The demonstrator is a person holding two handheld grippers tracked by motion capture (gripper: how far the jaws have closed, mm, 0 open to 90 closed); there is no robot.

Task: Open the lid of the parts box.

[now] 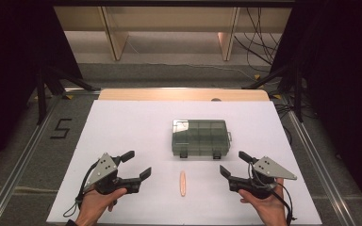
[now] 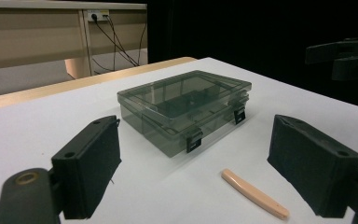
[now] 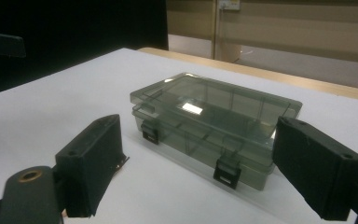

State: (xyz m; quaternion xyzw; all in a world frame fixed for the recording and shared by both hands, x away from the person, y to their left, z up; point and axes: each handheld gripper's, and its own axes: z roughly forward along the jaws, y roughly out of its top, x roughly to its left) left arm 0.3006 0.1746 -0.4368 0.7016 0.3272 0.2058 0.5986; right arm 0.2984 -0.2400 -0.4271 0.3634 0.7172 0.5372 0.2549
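At the bottom of the high view, two hands come in, each holding a black two-jaw tool. The left gripper (image 1: 137, 165) sits in the lower left, jaws spread wide with nothing between them; the right gripper (image 1: 233, 163) mirrors it in the lower right, jaws equally wide apart and empty. Both point inward and up the frame. Between them, low in the centre, lies a slim peach-coloured plastic stick (image 1: 183, 183), lengthwise up the frame on the white table top (image 1: 122, 127), touching neither gripper. In the left gripper view the stick (image 2: 255, 193) lies in the lower right, just inside the right-hand jaw. Further up, in the middle of the frame, sits the smoky-grey translucent plastic compartment box (image 1: 200, 138), lid down, its two black latches facing the hands. The right gripper view has the box (image 3: 214, 123) centred beyond its open jaws, close but apart. Beyond the table's far edge stand pale wooden furniture legs (image 1: 115, 35).
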